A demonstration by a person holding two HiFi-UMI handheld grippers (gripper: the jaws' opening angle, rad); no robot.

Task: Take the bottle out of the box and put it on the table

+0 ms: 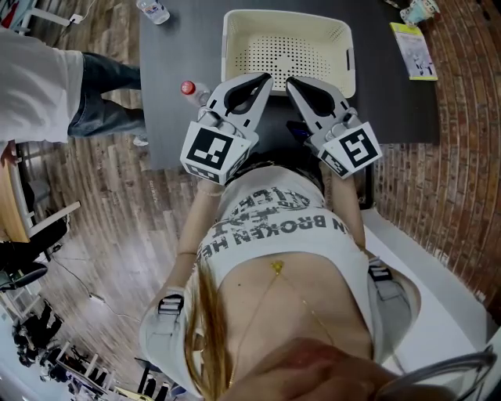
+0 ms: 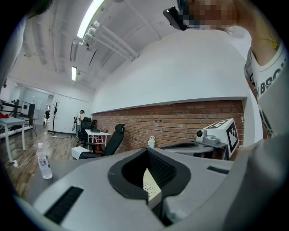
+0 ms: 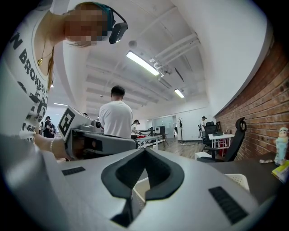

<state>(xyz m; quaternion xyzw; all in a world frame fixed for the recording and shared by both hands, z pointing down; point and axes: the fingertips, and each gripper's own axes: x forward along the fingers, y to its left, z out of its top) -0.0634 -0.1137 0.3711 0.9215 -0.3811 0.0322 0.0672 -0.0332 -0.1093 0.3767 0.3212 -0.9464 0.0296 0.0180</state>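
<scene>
Head view: both grippers are held side by side over the near edge of the dark counter [image 1: 180, 47], pointing at a cream perforated box [image 1: 286, 16] that stands just beyond their tips. The left gripper [image 1: 266, 78] has its jaws closed tip to tip with nothing between them; in the left gripper view only the box wall shows through the gap behind the tips. The right gripper [image 1: 291, 82] is closed the same way and is also empty. The inside of the box shows only its holed floor. A red-capped bottle [image 1: 194, 92] is on the counter, left of the box and just beside the left gripper, which hides part of it. A clear bottle [image 1: 153, 9] is farther off, near the counter's far left corner; the left gripper view shows it upright. A leaflet [image 1: 412, 48] lies right of the box. A person [image 1: 47, 86] in a white shirt stands left of the counter.
</scene>
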